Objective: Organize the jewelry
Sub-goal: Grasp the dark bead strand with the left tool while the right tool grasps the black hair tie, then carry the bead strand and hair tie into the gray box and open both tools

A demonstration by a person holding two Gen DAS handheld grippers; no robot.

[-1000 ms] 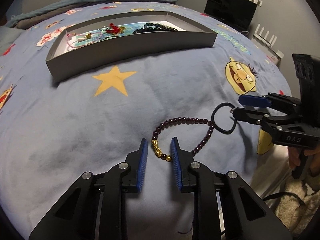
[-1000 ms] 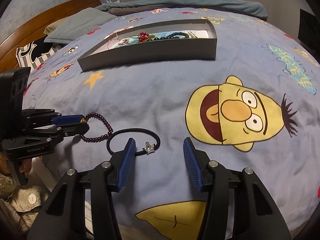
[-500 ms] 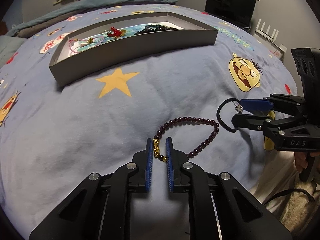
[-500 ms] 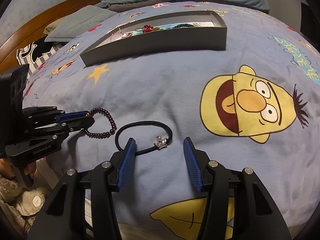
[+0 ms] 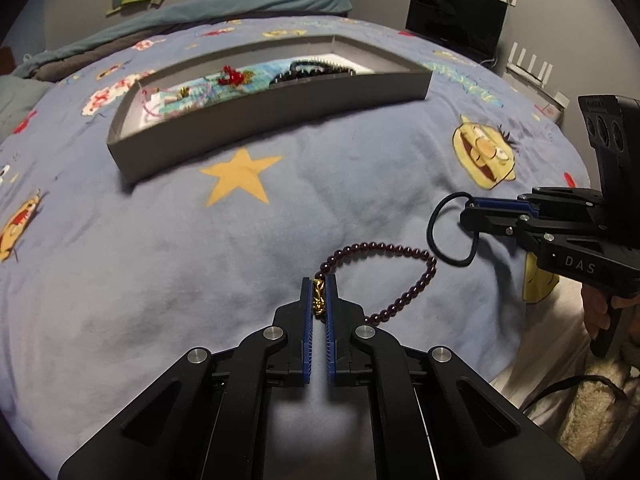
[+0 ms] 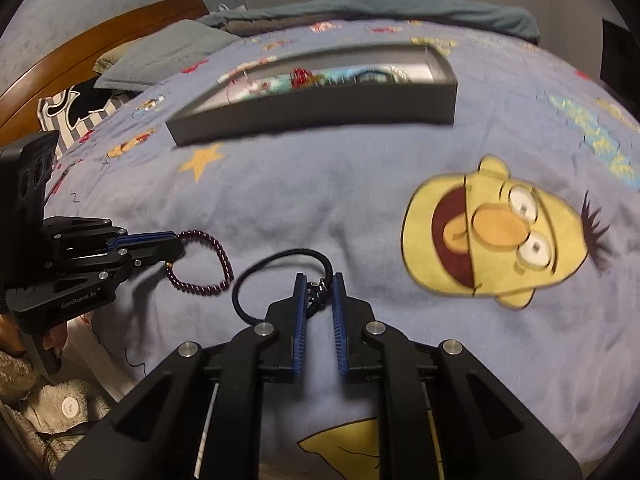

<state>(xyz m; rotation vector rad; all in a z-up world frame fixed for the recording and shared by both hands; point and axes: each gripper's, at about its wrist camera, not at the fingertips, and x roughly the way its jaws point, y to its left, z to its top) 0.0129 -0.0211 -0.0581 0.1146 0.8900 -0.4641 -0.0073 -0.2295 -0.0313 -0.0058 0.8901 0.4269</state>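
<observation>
Left wrist view: my left gripper [image 5: 319,300] had clamped the bead bracelet [image 5: 394,276] by its gold charm; my right gripper [image 6: 320,294], at three o'clock, was closing on the black hair tie [image 6: 280,264], both bound for the tray [image 5: 280,120] at twelve o'clock.

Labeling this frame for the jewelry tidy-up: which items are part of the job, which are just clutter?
Job:
- beaded bracelet, gold charm pinched by left gripper
- black hair tie, in the closing right gripper
- grey tray already holding jewelry

Clutter:
- pillow
- monitor
- plush toy
</observation>
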